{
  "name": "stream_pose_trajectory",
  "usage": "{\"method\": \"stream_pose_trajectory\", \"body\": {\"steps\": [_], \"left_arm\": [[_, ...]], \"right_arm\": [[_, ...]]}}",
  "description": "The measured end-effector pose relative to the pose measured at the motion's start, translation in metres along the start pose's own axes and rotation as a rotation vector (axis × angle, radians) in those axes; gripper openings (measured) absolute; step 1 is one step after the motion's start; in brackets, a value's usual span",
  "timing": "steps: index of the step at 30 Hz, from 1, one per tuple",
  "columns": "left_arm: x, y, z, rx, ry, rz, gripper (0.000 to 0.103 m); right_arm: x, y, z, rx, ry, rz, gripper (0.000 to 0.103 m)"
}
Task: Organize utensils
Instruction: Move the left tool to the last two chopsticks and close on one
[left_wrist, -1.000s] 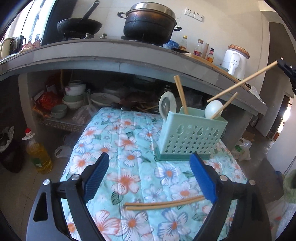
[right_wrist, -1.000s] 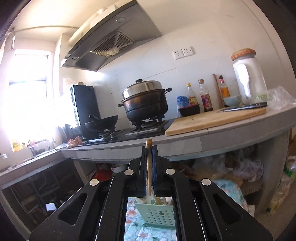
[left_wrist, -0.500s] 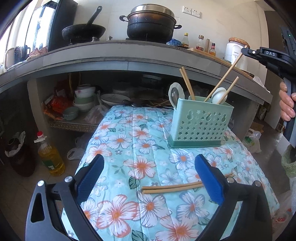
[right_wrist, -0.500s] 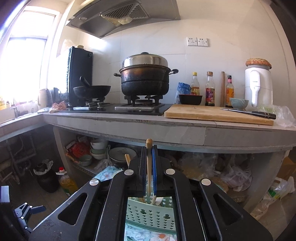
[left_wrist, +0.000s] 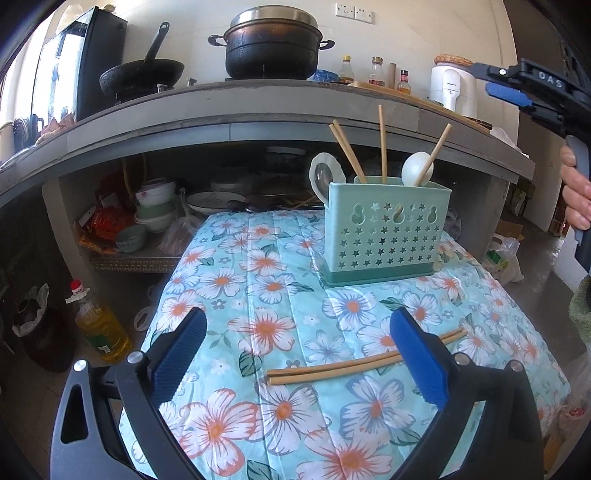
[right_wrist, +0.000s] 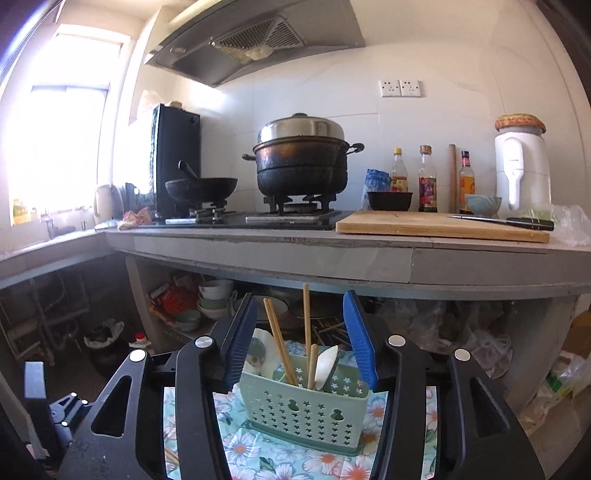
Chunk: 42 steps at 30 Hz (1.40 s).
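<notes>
Kitchen: I see a grey counter (right_wrist: 280, 254) running across the back, a black pot (right_wrist: 302, 164) on the stove at 12 o'clock in my right view.
Table: floral cloth (left_wrist: 258, 295) fills the lower half of my left view.
Holder: mint-green utensil caddy (left_wrist: 384, 229) stands at about 1 o'clock from my left claw, upright on the cloth.
Holder contents: chopsticks (left_wrist: 382, 147) poke up out of the caddy, with two spoons (left_wrist: 415, 170) among them.
Loose chopsticks: one pair (left_wrist: 354, 363) lies flat on the cloth, side by side, between my left pads toward the right one; I cannot tell if they touch it.
Left claw (left_wrist: 299, 354): spread wide, nothing gripped.
Right claw (right_wrist: 300, 339): parted, holding nothing; it hangs above the caddy, which sits at 6 o'clock between the pads.
</notes>
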<state>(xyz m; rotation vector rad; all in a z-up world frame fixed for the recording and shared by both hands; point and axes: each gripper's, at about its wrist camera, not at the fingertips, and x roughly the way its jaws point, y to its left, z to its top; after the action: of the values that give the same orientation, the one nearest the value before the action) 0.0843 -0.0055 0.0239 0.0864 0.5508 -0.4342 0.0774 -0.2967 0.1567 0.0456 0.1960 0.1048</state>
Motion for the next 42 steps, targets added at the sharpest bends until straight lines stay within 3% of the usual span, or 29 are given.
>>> {"method": "stream_pose_trajectory", "body": {"steps": [4,8,14,17,20,28,33,42], "left_arm": [[0.005,-0.006,0.0,0.014,0.018,-0.007,0.097],[0.007,-0.016,0.0,0.05,0.03,-0.006,0.097],[0.018,-0.04,0.0,0.165,0.062,0.01,0.097],[0.028,-0.061,-0.002,0.273,0.089,0.025,0.097],[0.043,-0.085,-0.008,0.395,0.133,0.034,0.097],[0.071,-0.136,-0.032,0.661,0.171,0.048,0.097],[0.086,-0.154,-0.048,0.799,0.201,0.062,0.075],[0.098,-0.158,-0.054,0.785,0.264,-0.007,0.039]], "right_arm": [[-0.026,-0.017,-0.005,0.102,-0.001,0.029,0.052],[-0.039,-0.03,-0.028,0.197,0.08,0.035,0.059],[-0.025,-0.04,-0.105,0.345,0.39,-0.012,0.063],[-0.012,-0.045,-0.149,0.442,0.574,-0.041,0.063],[-0.013,-0.052,-0.181,0.541,0.674,-0.057,0.063],[-0.032,-0.058,-0.2,0.594,0.705,-0.071,0.063],[-0.028,-0.064,-0.199,0.604,0.707,-0.067,0.063],[-0.024,-0.061,-0.206,0.618,0.72,-0.053,0.063]]}}
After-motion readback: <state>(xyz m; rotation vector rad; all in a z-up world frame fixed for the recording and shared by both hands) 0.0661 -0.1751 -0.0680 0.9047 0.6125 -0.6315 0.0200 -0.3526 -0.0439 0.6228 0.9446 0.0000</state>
